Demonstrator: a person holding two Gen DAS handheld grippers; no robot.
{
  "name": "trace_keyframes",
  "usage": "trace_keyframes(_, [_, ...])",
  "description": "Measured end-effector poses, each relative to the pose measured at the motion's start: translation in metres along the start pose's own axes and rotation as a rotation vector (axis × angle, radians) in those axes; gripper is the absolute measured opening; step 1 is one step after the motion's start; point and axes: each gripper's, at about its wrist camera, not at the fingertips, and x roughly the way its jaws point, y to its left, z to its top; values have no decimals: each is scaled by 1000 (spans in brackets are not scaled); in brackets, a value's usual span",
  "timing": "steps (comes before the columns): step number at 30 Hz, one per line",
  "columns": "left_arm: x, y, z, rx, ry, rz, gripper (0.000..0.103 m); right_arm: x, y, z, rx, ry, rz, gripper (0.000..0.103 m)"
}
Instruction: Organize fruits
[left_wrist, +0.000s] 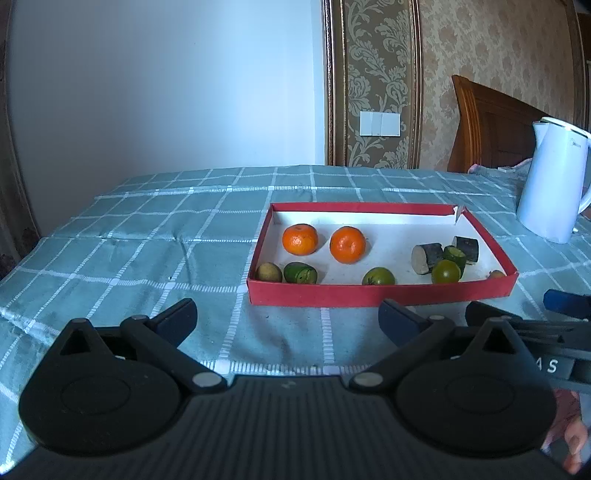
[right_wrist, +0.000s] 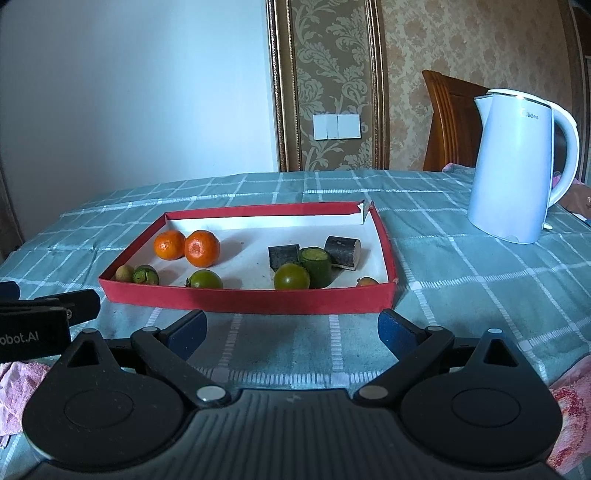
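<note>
Both grippers wide open, fruit in the tray ahead

Left gripper (left_wrist: 288, 321) and right gripper (right_wrist: 291, 328) hold nothing. Just beyond, the red tray (right_wrist: 243, 297) lies long side across, holding every visible fruit: oranges (right_wrist: 201, 248) far left, green fruits (right_wrist: 291, 277) nearer, cut pieces (right_wrist: 341, 249) right. Sorted or awaiting sorting, I cannot tell.

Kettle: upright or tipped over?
Upright. The kettle stands on its base on the tablecloth, spout and lid at the top, to the right of the red tray.
</note>
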Motion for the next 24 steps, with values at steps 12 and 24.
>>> trace_keyframes(12, [1,-1,2,7,8,-3,103,1,2,2,-7,-10,-22,100])
trace_keyframes(24, [-1,0,1,12,-38,53,103,1,5,3,-12,-21,-26,100])
